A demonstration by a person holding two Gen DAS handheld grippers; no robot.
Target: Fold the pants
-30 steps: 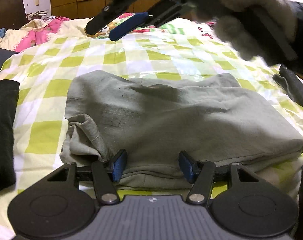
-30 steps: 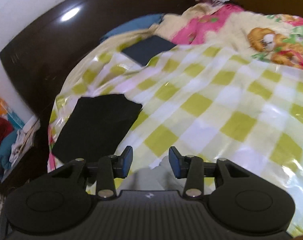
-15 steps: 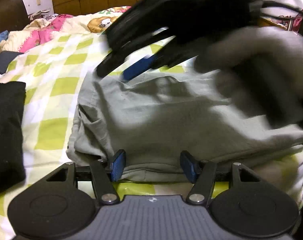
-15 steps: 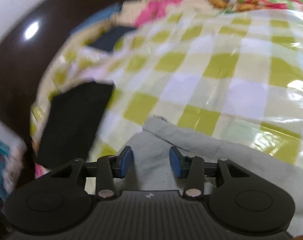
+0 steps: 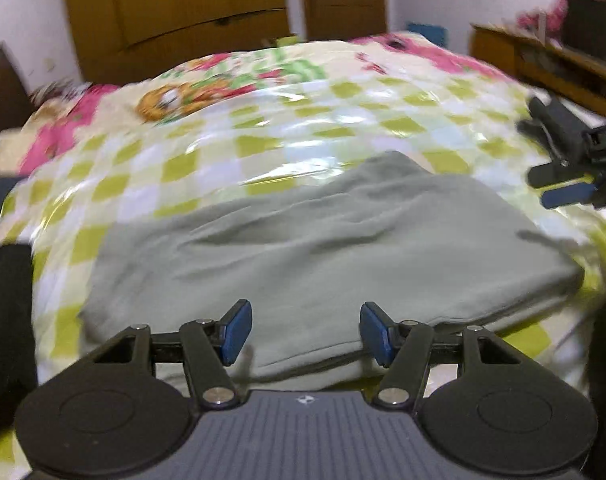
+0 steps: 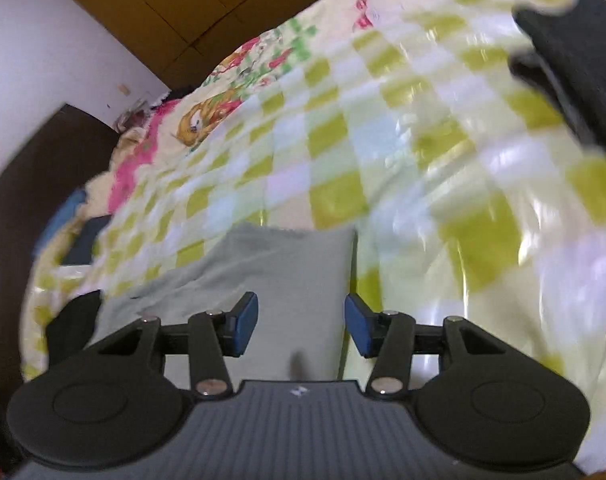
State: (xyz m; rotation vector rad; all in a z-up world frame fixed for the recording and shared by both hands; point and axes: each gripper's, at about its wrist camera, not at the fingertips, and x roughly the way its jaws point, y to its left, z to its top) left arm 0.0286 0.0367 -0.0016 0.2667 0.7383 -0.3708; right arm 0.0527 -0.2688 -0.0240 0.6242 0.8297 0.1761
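Grey-green pants (image 5: 323,248) lie folded in a flat rectangle on the green-checked bed cover (image 5: 231,160). My left gripper (image 5: 307,332) hovers open over their near edge, pads apart with nothing pinched. At the right edge of the left wrist view, my right gripper (image 5: 539,160) hangs above the bed beside the pants' right end. In the right wrist view, the right gripper (image 6: 301,322) has its jaws opening. The pants (image 6: 287,276) and their straight right edge lie below and between the pads, which do not press on the cloth.
A black folded garment (image 5: 3,320) lies at the left. A dark garment (image 6: 575,60) lies at the bed's far right. A pink floral quilt (image 5: 175,96) covers the far end. Wooden wardrobe doors (image 5: 183,12) and a wooden cabinet (image 5: 543,64) stand behind.
The right gripper swept from above the far left of the pants across to their right end, and its jaws widened. The left gripper shifted sideways and rolled a little. The pants' bunched left corner now looks flat.
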